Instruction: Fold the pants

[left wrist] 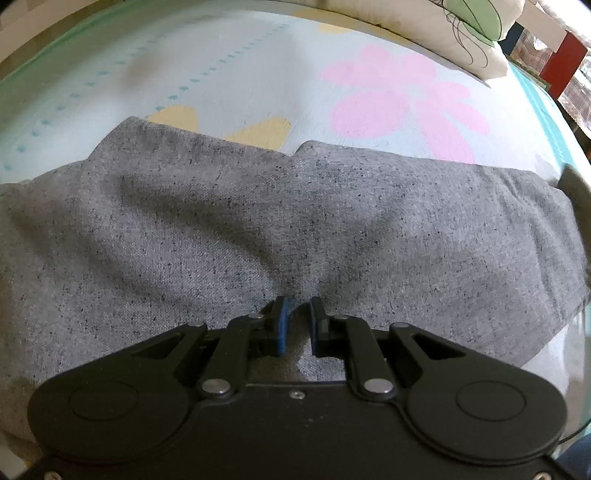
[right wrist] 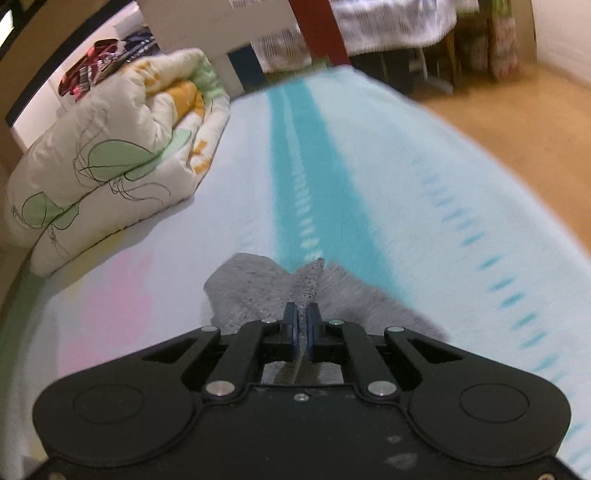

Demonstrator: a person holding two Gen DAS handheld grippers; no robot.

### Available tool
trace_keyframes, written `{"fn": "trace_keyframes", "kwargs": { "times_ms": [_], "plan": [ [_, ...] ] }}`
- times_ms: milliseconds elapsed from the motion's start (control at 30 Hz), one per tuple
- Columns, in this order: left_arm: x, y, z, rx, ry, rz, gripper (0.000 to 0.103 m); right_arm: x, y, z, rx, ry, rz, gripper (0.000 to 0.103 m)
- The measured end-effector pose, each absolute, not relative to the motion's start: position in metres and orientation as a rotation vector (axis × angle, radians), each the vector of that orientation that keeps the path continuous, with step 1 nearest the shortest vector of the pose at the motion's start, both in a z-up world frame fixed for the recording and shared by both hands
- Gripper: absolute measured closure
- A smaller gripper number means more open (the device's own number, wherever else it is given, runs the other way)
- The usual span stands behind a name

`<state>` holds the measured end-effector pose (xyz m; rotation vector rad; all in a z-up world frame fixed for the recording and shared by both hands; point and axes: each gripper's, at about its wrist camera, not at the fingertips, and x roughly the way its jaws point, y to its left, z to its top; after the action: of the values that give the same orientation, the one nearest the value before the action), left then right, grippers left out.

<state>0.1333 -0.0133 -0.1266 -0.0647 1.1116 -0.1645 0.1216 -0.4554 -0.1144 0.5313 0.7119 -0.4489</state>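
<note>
Left wrist view: grey speckled pants (left wrist: 280, 214) spread across the bed sheet (left wrist: 221, 66), filling most of the frame from the left edge to a straight hemmed end at right. Cloth lies mostly flat with soft creases and a notch in its far edge. Left gripper (left wrist: 297, 325) sits low over the pants, blue-padded fingers (left wrist: 282, 325) a small way apart; a ridge of grey fabric rises into the gap but the pads do not look closed on it, so no firm grasp, though this is hard to judge from this angle. Sheet beyond is pale blue with yellow shapes, a pink flower print (left wrist: 402, 99) and a dotted teal line. Folded comforter (left wrist: 469, 29), cream with green patches, at top right on the bed.

Right wrist view: the same comforter (right wrist: 110, 155) bunched at left on the bed, cream with green and orange print. Sheet (right wrist: 406, 166) carries a broad teal stripe running away down the middle, dashed teal line at right; frame is motion-blurred. Right gripper (right wrist: 303, 325) has its fingers pinched tight on a thin edge of the pants (right wrist: 251, 288), fabric standing up between the pads and fanning out either side just ahead. Wooden floor (right wrist: 498, 92) at right, past the bed edge.
</note>
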Motion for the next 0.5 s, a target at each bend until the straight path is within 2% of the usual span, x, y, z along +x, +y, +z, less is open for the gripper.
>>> {"fn": "trace_keyframes", "kwargs": {
  "times_ms": [167,367,467,500],
  "plan": [
    [0.135,-0.015,-0.128,-0.052,1.112,-0.166,0.083,0.081,-0.459,-0.102,0.438,0.712,-0.522,0.097],
    [0.138,-0.012,-0.127,-0.049,1.125,-0.190,0.083,0.074,-0.472,-0.138,0.428,0.867,-0.554,0.097],
    [0.143,-0.009,-0.128,-0.052,1.136,-0.209,0.083,0.073,-0.477,-0.142,0.443,0.866,-0.560,0.092],
    [0.144,-0.009,-0.128,-0.052,1.137,-0.213,0.083,0.072,-0.478,-0.138,0.445,0.847,-0.574,0.085]
  ]
}}
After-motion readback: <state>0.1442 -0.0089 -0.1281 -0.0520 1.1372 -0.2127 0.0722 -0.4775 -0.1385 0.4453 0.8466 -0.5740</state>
